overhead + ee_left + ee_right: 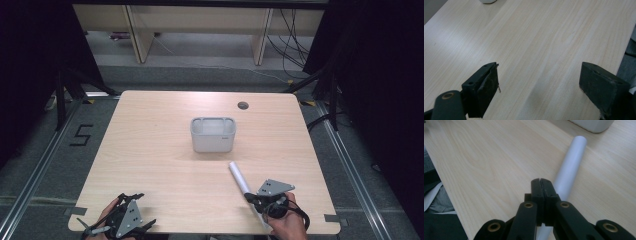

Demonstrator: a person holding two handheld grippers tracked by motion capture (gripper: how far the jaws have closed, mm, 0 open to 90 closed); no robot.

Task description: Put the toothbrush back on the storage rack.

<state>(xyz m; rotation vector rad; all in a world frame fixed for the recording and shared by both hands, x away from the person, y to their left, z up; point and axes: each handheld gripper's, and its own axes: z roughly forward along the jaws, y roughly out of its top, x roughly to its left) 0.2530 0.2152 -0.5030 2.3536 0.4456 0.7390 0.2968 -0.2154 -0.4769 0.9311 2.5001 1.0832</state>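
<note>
High view shows a white tube (242, 181) lying flat on the worktop (160, 150), running from just in front of the grey bin (213, 134) back toward the near edge. The right gripper (251, 198) sits over its near half with the jaws pressed together; in the right gripper view they meet above the tube (570, 167) and hold nothing. The left gripper (539, 87) rests with its jaws spread wide and empty. That tube looks light, hollow, smooth and apt to roll, perhaps easily crushed. I would take it across the middle, gently, jaws square to its length
</note>
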